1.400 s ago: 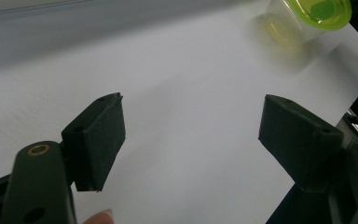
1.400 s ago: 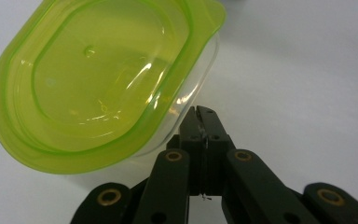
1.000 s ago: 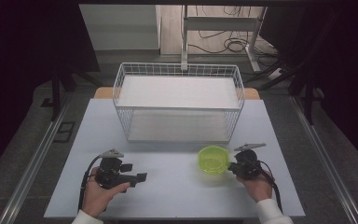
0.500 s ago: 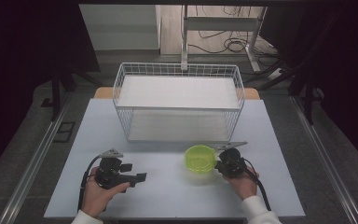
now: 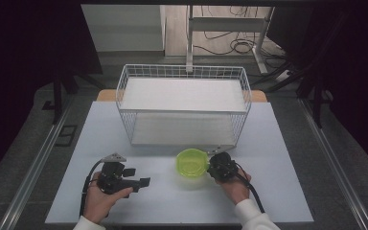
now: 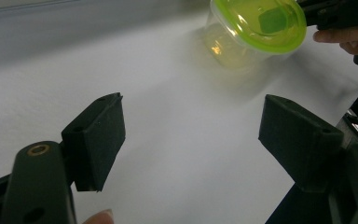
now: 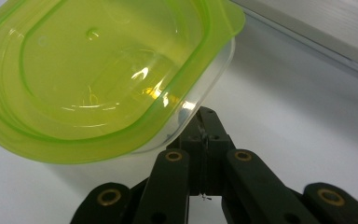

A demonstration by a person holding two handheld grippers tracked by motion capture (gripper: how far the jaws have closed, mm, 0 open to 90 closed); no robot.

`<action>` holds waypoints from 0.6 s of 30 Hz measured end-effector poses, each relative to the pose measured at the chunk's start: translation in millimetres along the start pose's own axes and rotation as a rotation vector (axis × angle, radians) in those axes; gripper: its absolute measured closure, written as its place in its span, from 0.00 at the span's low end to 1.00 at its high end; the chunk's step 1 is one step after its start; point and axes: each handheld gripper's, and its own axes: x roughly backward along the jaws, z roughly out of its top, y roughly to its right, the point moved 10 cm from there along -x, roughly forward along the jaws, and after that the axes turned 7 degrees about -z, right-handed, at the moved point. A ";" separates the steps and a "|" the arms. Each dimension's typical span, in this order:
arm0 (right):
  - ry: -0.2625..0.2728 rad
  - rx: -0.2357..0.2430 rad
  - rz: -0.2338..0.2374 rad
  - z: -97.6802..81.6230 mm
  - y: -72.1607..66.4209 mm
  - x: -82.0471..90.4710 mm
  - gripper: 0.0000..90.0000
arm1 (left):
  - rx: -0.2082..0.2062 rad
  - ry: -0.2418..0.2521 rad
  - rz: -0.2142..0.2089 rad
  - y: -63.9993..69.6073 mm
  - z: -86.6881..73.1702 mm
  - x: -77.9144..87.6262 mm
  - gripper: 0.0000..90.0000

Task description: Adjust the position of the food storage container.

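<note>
A clear plastic container with a lime-green lid (image 5: 190,163) (image 7: 98,70) sits on the white table (image 5: 172,203), just in front of the wire basket. My right gripper (image 5: 210,166) (image 7: 204,117) is shut, its jaws closed together with the tips against the container's right side, under the lid's rim. Nothing shows between the jaws. My left gripper (image 5: 146,182) (image 6: 193,126) is open and rests low over the table at the front left, aimed toward the container (image 6: 256,25), well apart from it. Beyond the container, the right gripper (image 6: 335,14) and a hand are visible.
A white wire basket (image 5: 184,111) stands at the back middle of the table, open at the top with a flat white floor. The table's front edge lies close behind both hands. Dark floor and metal rails run along both sides.
The right gripper has moved left across the table, and the green-lidded container has slid left with it, closer to the middle. The left gripper has stayed in place.
</note>
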 end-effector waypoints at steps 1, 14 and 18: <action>0.002 0.002 0.000 1.3 -1.6 -0.4 0.99 | 0.000 0.000 0.000 0.0 -0.1 0.0 0.25; 0.016 0.032 0.017 10.7 -16.0 -8.7 0.99 | 0.002 -0.004 0.001 -0.4 -1.3 0.0 0.25; 0.019 0.029 0.018 11.8 -16.2 -8.6 0.99 | 0.002 -0.004 0.002 -0.8 -1.6 -0.2 0.25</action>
